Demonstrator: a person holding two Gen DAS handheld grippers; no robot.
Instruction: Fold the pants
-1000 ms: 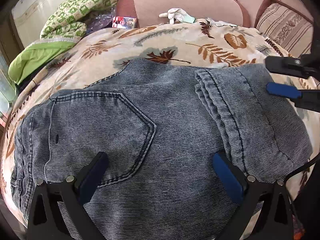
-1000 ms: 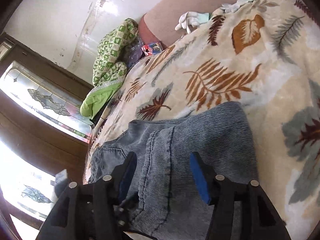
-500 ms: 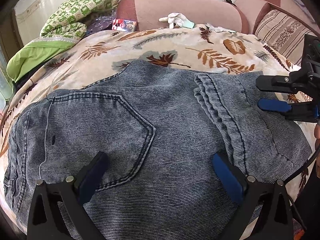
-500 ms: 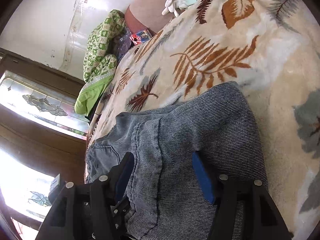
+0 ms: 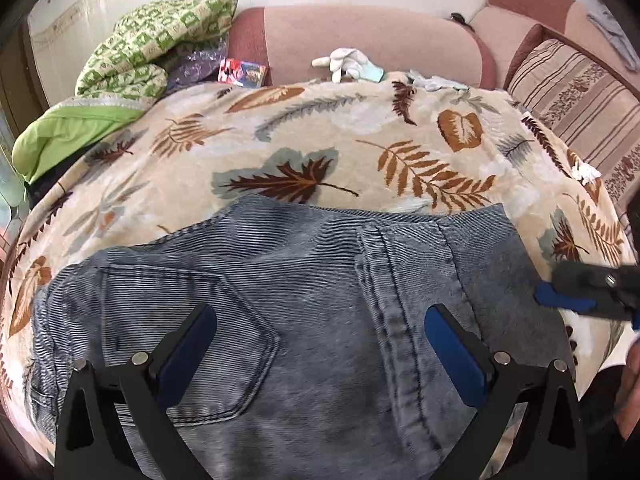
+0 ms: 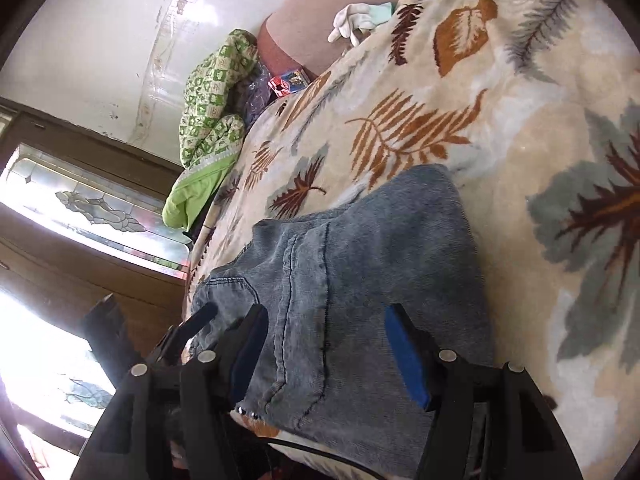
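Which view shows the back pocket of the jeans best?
The left wrist view: the whole back pocket faces the camera, its pointed stitched outline showing between the open fingers of the left gripper. The right wrist view catches only a small, foreshortened corner of it at the jeans' far edge.

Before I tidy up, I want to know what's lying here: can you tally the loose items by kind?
Jeans: 1
White gloves: 1, plus pale glove-like cloth I cannot identify
Green quilt: 1
Striped cushion: 1
Small colourful box: 1
Total: 5 sure
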